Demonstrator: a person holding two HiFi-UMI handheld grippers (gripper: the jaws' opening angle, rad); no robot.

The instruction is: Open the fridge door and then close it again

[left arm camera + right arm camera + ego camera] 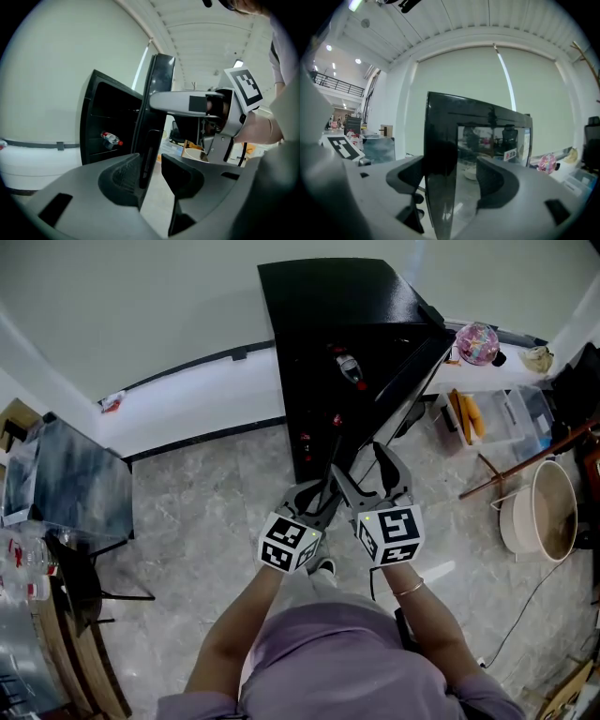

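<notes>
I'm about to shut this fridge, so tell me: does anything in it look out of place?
One small thing: a bottle with a red cap lies on its side on a shelf inside the fridge, not upright. The door stands open. Nothing looks spilled or damaged.

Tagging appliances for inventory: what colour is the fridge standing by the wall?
Glossy black. The fridge shows best in the head view.
</notes>
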